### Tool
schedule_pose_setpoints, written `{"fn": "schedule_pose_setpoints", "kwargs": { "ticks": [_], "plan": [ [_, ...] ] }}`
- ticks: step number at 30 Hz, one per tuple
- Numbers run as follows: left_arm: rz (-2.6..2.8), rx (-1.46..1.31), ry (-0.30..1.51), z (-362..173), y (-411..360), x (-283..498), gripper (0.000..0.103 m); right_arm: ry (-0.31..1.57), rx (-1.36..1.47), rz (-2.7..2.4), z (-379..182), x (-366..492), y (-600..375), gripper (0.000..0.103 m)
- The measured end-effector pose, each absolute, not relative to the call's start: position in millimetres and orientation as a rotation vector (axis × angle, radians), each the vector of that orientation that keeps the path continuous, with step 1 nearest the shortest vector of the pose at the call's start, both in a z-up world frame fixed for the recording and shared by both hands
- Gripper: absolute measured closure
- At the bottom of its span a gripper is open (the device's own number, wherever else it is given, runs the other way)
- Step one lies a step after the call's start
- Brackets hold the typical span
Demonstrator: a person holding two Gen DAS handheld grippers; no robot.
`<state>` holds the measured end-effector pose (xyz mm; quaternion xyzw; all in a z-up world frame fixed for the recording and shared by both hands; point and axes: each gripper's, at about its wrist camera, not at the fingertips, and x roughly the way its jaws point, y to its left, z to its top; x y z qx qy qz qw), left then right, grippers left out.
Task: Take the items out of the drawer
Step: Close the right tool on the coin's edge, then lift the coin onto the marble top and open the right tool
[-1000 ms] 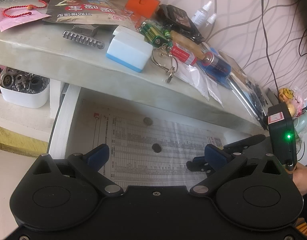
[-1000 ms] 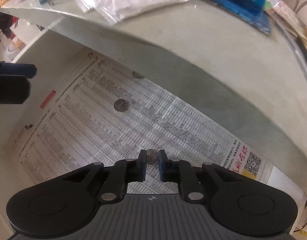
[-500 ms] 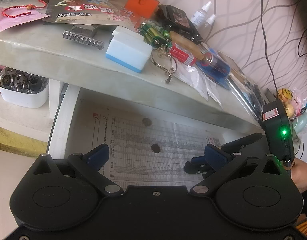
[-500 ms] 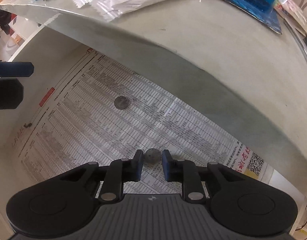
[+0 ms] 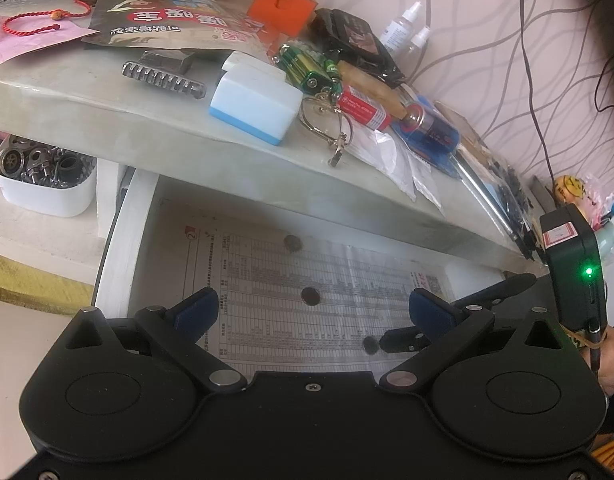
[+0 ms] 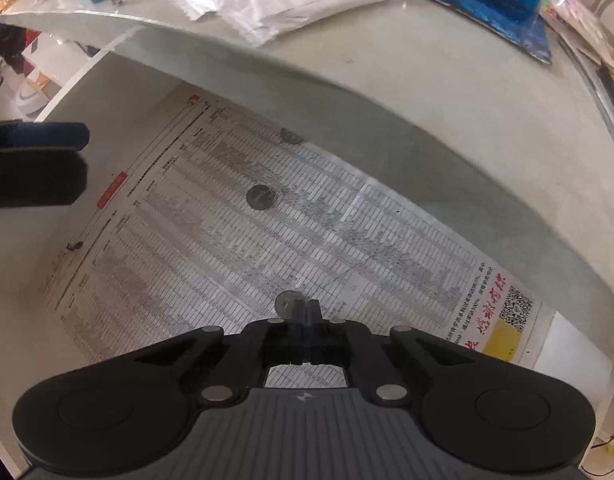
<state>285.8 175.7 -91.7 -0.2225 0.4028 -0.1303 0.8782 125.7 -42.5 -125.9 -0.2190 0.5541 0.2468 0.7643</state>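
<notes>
Right gripper (image 6: pixel 305 312) clenched, fingertips pressed together, nearest coin (image 6: pixel 287 305) lying just left of them on the newspaper (image 6: pixel 347 240) near the open drawer's (image 5: pixel 119 240) front edge. Left gripper (image 5: pixel 311 312) spread wide over the same sheet, holding nothing. Second coin (image 6: pixel 260 197) mid-drawer, third coin (image 6: pixel 289 136) at the back, under the cluttered tabletop's (image 5: pixel 107 112) edge
</notes>
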Motion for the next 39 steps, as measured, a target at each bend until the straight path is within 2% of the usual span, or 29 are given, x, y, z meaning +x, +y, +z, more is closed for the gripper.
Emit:
{"fn": "schedule_pose_setpoints", "kwargs": {
  "ticks": [1,2,4,9,13,16,28,33,39],
  "plan": [
    [-0.271,-0.464,0.840,-92,175,286,0.000,1.199,-0.475,0.539,-127,126,-41,0.095],
    [-0.271,-0.463,0.840,-91,175,286,0.000,1.193,-0.476,0.543,-126,126,-40,0.078],
    [-0.271,-0.463,0.840,-91,174,286,0.000,1.187,-0.491,0.557,-128,125,-38,0.067],
    [-0.270,-0.460,0.841,-91,174,286,0.000,1.209,-0.540,0.565,-135,124,-30,0.068],
    [-0.271,-0.461,0.841,-91,174,287,0.000,1.225,-0.550,0.568,-136,127,-26,0.074],
    [-0.273,-0.464,0.840,-90,175,286,0.000,1.241,-0.554,0.568,-136,129,-23,0.084],
    [-0.276,-0.470,0.836,-91,175,287,0.000,1.236,-0.500,0.552,-129,127,-30,0.084],
    [-0.275,-0.468,0.837,-91,175,287,0.000,1.169,-0.473,0.561,-92,116,-37,0.084],
    [-0.274,-0.462,0.840,-91,176,286,0.000,0.976,-0.461,0.514,-15,111,-50,0.084]
  ]
}}
